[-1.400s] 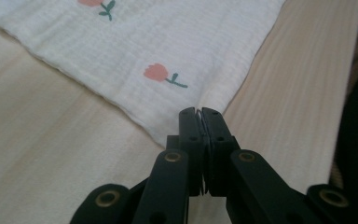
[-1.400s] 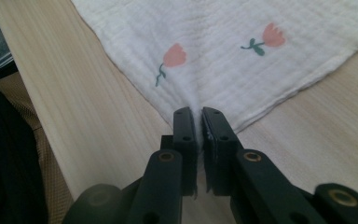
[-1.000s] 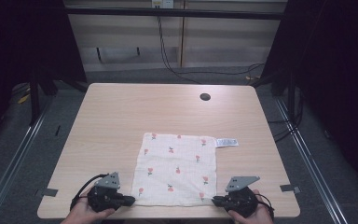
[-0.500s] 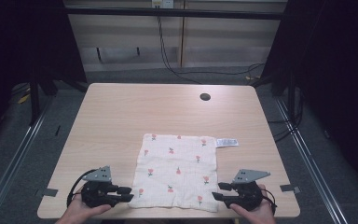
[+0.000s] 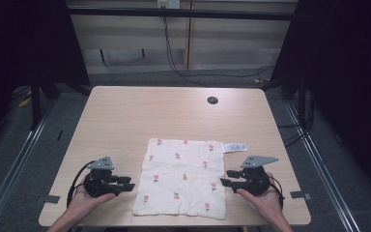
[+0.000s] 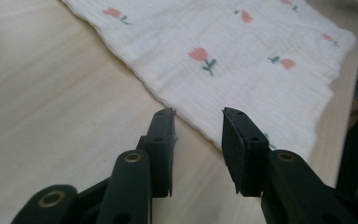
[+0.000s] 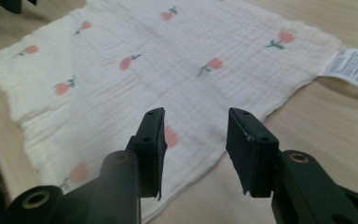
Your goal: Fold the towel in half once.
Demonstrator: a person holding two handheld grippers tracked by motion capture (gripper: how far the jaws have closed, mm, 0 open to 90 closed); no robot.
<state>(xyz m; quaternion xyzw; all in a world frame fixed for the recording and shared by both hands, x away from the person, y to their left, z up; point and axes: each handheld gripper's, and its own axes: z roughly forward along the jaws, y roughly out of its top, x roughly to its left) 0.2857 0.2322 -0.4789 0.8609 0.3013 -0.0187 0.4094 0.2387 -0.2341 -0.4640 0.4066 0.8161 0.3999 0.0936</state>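
We see a white cloth (image 5: 182,176) with small red flowers lying flat on the wooden bench (image 5: 125,121), toward the near edge and a little right of the middle, its lower hem almost at that edge. A white care label (image 5: 235,147) sticks out from the cloth's far right corner and rests on the bare wood. Our left gripper (image 5: 128,183) sits just off the cloth's left edge, near the near left corner of the bench, held in the left hand (image 5: 84,200); its fingers (image 6: 161,140) have just been opening and now stand apart, with only bare wood and the cloth's hem showing between them, nothing pinched. Our right gripper (image 5: 226,177) sits at the cloth's right edge, held in the right hand (image 5: 263,200); its fingers (image 7: 151,140) stand apart as well, having just eased slightly closer, above the cloth's border without pressing on it. A dark round hole (image 5: 212,100) marks the bench near its far edge.
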